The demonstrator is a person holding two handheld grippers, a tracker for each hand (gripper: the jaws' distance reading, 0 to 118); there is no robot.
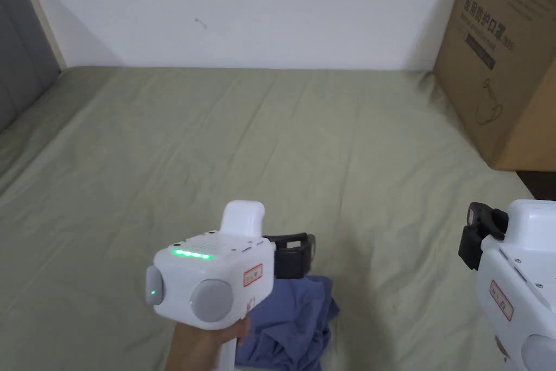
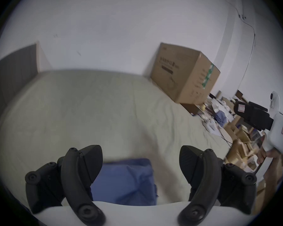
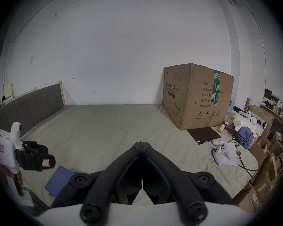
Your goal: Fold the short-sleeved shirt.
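Observation:
A blue short-sleeved shirt (image 1: 293, 318) lies bunched on the green bed sheet (image 1: 271, 138) near the bed's front edge. It shows again as the blue shirt (image 2: 126, 182) just under my left gripper and as a flat blue patch, the shirt (image 3: 59, 179), at lower left of the right gripper view. My left gripper (image 2: 140, 161) hovers right above it, jaws wide apart, nothing between them; in the head view the left gripper (image 1: 296, 252) sits over the shirt's far edge. My right gripper (image 3: 142, 145) is off to the right, jaws pressed together and holding nothing.
A large cardboard box (image 1: 505, 57) stands at the bed's far right corner. A grey padded headboard (image 1: 21, 51) runs along the left. Beyond the bed's right side lie a dark flat pad (image 3: 204, 135), a white controller (image 3: 222, 151), cables and several cartons.

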